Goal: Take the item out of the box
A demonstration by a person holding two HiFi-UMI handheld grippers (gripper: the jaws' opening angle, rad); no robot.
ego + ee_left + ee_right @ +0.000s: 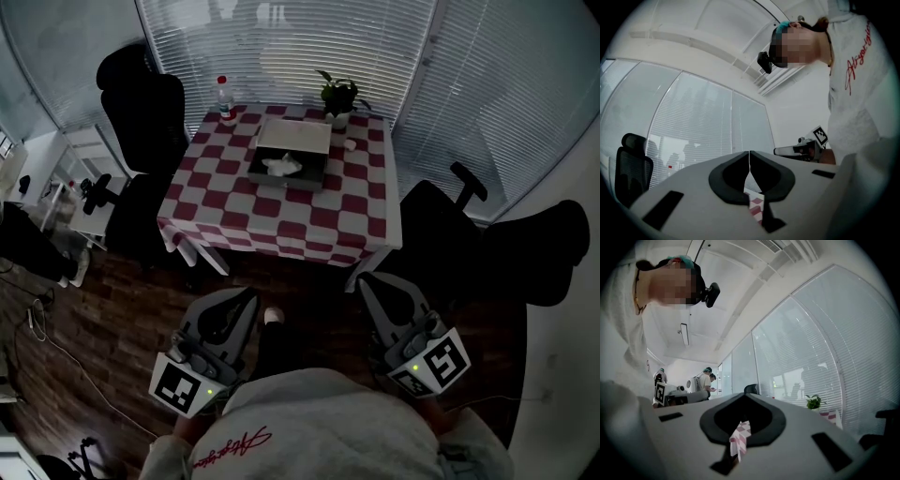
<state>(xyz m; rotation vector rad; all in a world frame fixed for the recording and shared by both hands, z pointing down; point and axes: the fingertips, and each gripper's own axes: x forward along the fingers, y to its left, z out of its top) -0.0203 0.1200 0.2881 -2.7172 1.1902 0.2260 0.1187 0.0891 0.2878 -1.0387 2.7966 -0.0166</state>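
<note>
While left gripper [246, 296] and right gripper [369, 282] are pressed together, empty, the item [281, 166] lies in the box [284, 183] at 12 o'clock.
It looks light and soft (a crumpled white sheet, apparently); pinch a raised fold.

My head camera looks steeply down past the left gripper [246, 298] and right gripper [367, 281], well back from the checkered tablecloth [281, 211]. Each gripper camera sits close behind its jaws, tilted slightly up at the window blinds [693, 126], and catches a sliver of that tablecloth.
</note>
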